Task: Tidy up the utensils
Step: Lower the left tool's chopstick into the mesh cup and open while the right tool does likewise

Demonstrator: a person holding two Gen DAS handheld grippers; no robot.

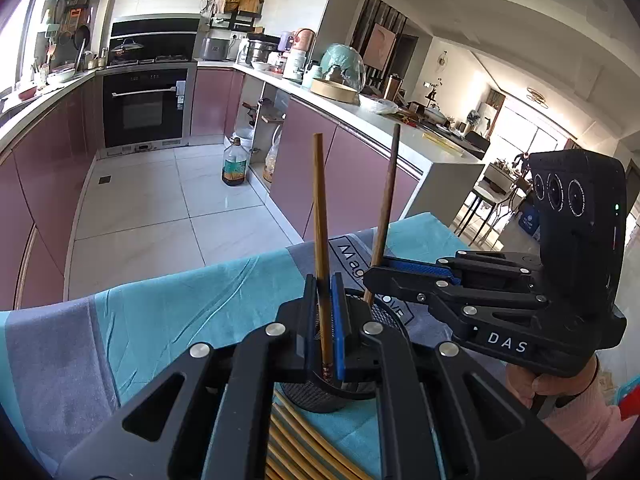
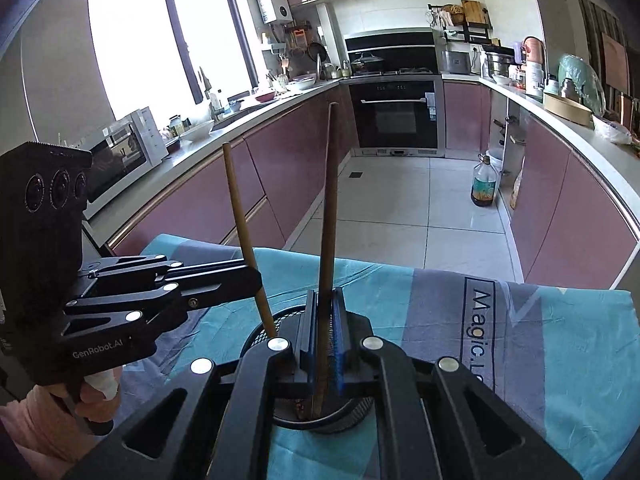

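Clearly, "DAS" marks the right gripper; tablecloth perhaps reads "Magic.L".

The work surface is covered by a cloth in teal and grey blocks, printed with dark lettering. A black mesh holder stands upright on the cloth. A bundle of light bamboo chopsticks lies flat on the cloth beside the holder's base.

Daylit kitchen: mauve cabinets, white tiled floor, black oven, bright window.
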